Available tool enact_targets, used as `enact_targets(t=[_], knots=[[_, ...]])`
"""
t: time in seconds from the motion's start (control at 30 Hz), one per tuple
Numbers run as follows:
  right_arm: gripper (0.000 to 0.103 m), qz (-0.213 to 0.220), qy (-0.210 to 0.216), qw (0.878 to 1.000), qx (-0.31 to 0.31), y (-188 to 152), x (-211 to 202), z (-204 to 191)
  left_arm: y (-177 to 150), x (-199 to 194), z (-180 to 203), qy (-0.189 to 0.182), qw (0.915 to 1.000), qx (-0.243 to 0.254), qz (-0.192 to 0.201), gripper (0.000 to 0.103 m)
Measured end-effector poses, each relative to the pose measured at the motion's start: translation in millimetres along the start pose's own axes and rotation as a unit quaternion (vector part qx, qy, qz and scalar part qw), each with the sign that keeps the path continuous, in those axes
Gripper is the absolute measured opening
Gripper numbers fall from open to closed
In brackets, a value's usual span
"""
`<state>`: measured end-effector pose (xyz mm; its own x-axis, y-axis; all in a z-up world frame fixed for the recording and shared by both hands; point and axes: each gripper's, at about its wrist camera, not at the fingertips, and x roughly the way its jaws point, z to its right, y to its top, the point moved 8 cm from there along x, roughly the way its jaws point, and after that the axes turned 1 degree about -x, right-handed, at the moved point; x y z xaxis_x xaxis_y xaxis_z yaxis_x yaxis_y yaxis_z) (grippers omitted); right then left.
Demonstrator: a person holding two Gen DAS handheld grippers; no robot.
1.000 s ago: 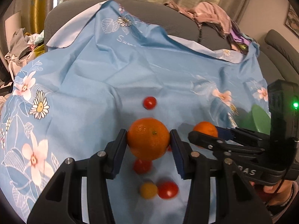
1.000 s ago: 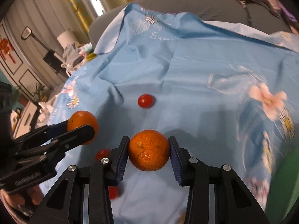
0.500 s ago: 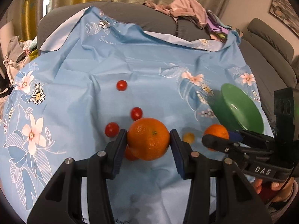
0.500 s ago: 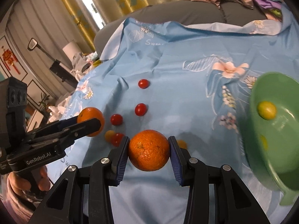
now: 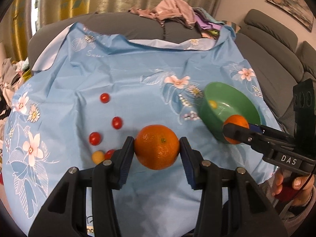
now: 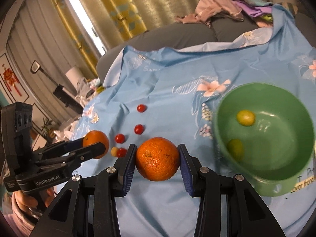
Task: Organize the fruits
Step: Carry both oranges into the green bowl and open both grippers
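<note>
Since the earlier frames, both your grippers have travelled across the blue floral cloth [image 5: 126,75] toward the green bowl [image 6: 264,169], which was barely visible a second ago and now sits just right of your right gripper [image 6: 157,159] in its own view. Your left gripper [image 5: 157,148] is closed partway, its blue pads pressing either side of a large orange [image 5: 157,147] held clear of the cloth. Your right gripper holds likewise: jaws partly closed, pads clamped on a second orange [image 6: 157,159]. From the left wrist view, that second orange [image 5: 236,126] appears at the near rim of the bowl [image 5: 213,122], ahead and to the right of your left gripper; whether it is over the bowl or just short of it cannot be told. Inside the bowl, two small yellow-green fruits [image 6: 245,118] lie apart from each other, one toward the far side, one near the left wall. Left of and beyond your left gripper, three red cherry tomatoes [image 5: 117,122] lie spread on the cloth, well apart. A yellow cherry tomato [image 5: 98,156] and a fourth red one [image 5: 109,154] lie touching, just beside the left finger of that gripper. Your hand [image 5: 292,187] shows on the right gripper's handle. Heaped clothes [image 5: 173,11] lie on the grey sofa [image 5: 266,63] beyond the cloth.
</note>
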<state>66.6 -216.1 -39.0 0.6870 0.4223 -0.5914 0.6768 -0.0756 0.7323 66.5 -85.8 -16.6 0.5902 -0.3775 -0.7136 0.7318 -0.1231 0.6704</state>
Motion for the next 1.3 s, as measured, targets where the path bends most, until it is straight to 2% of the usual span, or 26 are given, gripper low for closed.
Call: enact_targets(t=[0.2,0.5,0.77,1.0,1.3], knots=[[0.044,0.029,-0.015,0.999,0.015,3.8,-23.4,21.4,12.9,5.2,33.2,-0.015,0.9994,0.031,0.002,0.046],[0.044,0.058,-0.055,0.995,0.059,2.2,-48.7,74.1,30.7,23.8,92.0,-0.049,0.9951,0.086,0.001,0.046],[0.044,0.070,-0.089,0.990,0.079,0.1,-55.9,110.5,44.7,61.9,139.0,-0.065,0.9894,0.128,-0.021,0.046],[0.044,0.073,-0.122,0.986,0.093,-4.8,-59.6,141.2,42.9,96.9,163.0,-0.061,0.9845,0.157,-0.047,0.046],[0.044,0.057,-0.157,0.982,0.086,-10.2,-51.5,161.3,33.4,128.9,172.9,-0.051,0.9798,0.178,-0.075,0.047]])
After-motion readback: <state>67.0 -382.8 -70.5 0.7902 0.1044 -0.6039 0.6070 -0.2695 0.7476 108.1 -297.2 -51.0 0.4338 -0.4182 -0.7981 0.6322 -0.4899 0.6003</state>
